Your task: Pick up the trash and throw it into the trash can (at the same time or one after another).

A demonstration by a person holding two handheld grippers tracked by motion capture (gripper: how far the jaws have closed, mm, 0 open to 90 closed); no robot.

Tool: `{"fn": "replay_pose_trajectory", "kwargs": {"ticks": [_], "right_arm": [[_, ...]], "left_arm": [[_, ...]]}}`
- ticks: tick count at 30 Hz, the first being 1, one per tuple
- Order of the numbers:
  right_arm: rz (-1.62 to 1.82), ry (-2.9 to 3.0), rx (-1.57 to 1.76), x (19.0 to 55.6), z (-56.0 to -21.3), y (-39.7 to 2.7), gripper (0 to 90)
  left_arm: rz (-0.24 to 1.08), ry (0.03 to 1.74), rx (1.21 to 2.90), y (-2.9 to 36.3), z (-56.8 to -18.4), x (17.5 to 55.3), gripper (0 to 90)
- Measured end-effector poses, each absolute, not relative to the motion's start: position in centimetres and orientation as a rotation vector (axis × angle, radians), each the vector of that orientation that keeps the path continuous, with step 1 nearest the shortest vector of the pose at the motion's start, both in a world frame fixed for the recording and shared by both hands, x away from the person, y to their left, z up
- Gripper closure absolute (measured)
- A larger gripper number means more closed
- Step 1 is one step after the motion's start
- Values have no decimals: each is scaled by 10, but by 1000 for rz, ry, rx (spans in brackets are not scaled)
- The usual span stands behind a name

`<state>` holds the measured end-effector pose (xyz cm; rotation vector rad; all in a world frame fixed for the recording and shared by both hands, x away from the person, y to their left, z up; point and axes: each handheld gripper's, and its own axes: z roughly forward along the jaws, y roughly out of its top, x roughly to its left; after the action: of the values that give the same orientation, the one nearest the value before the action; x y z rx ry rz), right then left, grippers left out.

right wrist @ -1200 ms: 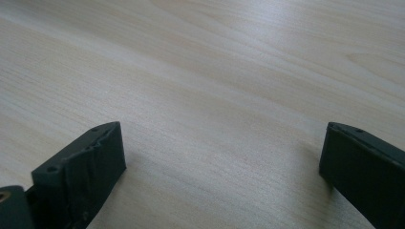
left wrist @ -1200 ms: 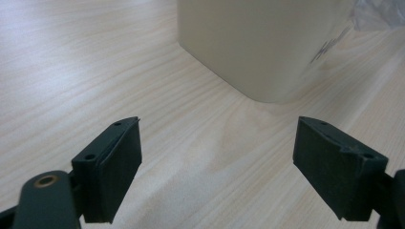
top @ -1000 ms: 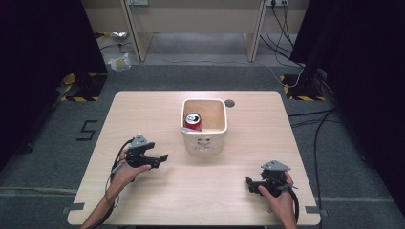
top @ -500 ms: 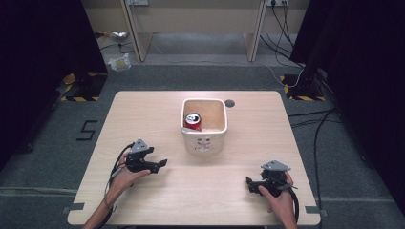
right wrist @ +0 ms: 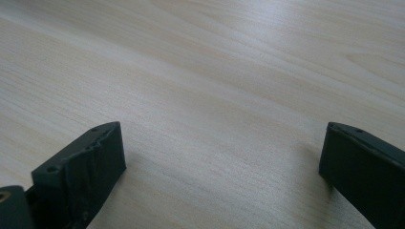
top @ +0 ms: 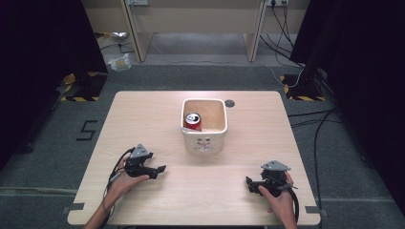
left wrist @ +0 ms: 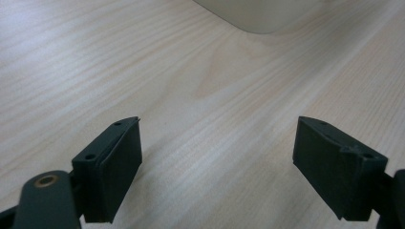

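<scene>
High view: I have the left gripper (top: 160,169) over the worktop (top: 143,109) near its front left corner, and the right gripper (top: 249,185) near the front right corner, the two well apart. A white bin (top: 204,139) stands toward the middle of the far edge, with a red soda can (top: 193,121) upright inside, against its left wall.

Left gripper view: my jaws stand wide apart, nothing between them (bare wood grain below); the bin's base (left wrist: 258,14) shows at the top.

Right gripper view: jaws likewise spread wide and holding nothing, low over plain worktop.
</scene>
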<state>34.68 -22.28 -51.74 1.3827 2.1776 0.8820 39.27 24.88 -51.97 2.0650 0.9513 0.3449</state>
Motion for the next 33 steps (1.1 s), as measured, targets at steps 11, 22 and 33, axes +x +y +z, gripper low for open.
{"fn": "replay_pose_trajectory", "kwargs": {"ticks": [11,22,33], "right_arm": [[882,2176,1384,347,-517,-223,20],[881,2178,1378,346,-517,-222,19],[876,2176,1374,346,-518,-222,17]], "left_arm": [[371,949,2112,250,-523,383,165],[402,948,2133,250,-523,378,150],[414,983,2118,251,-523,378,153]]}}
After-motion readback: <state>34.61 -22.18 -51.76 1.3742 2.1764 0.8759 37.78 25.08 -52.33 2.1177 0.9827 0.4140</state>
